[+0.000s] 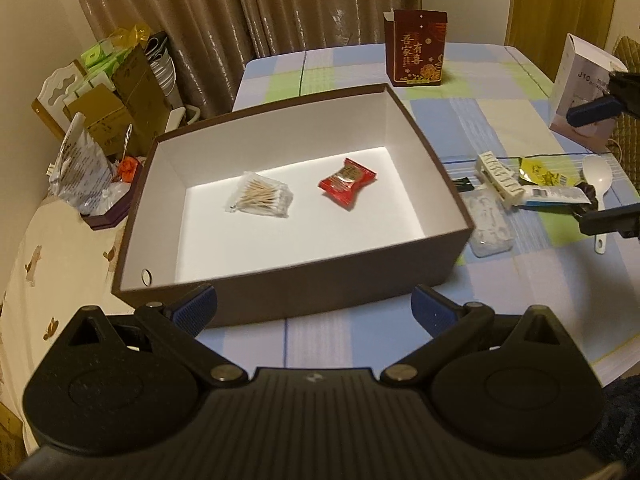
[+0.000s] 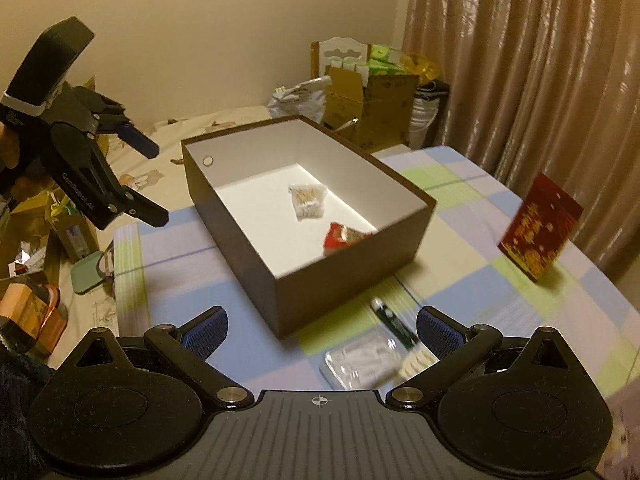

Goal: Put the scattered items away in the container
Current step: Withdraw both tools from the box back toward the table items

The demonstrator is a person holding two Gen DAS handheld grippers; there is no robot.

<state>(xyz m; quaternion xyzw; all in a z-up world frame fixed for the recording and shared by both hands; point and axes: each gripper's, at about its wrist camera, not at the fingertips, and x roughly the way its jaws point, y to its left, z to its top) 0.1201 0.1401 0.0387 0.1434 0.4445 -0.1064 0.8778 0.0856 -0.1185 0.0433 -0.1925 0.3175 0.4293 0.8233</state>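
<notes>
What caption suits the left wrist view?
Open left gripper before brown box holding cotton swabs and red packet.

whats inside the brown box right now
A clear bag of cotton swabs and a red snack packet lie on the brown box's white floor. Its near wall hides a strip of floor.

both grippers are matte black with ribbed housings, round silver pivot screws and blue textured finger pads. the left gripper carries white lettering on its arm and a white band round its handle.
</notes>
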